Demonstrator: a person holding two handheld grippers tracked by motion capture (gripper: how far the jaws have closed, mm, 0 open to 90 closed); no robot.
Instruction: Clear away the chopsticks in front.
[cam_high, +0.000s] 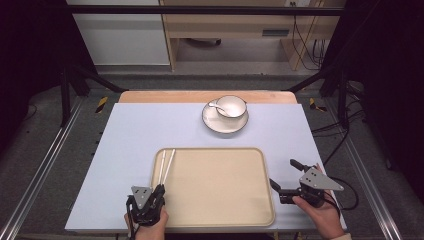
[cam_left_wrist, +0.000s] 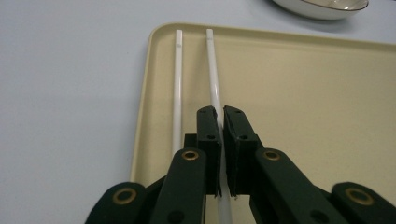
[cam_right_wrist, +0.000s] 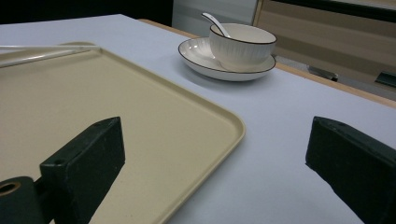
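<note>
Chopsticks (cam_high: 165, 165) lie along the beige tray's (cam_high: 220, 220) left edge, their near ends hidden under the left gripper (cam_left_wrist: 218, 114), whose jaws are clamped on the right-hand stick. Beyond sits a bowl (cam_high: 231, 106) with spoon (cam_high: 218, 106) on a saucer (cam_high: 225, 125). At right, the right gripper (cam_high: 282, 175) rests on the table (cam_high: 130, 135), jaws wide apart and holding nothing.

Bowl (cam_high: 231, 106) with spoon (cam_high: 216, 106) on plate (cam_high: 224, 123) (far side).
</note>
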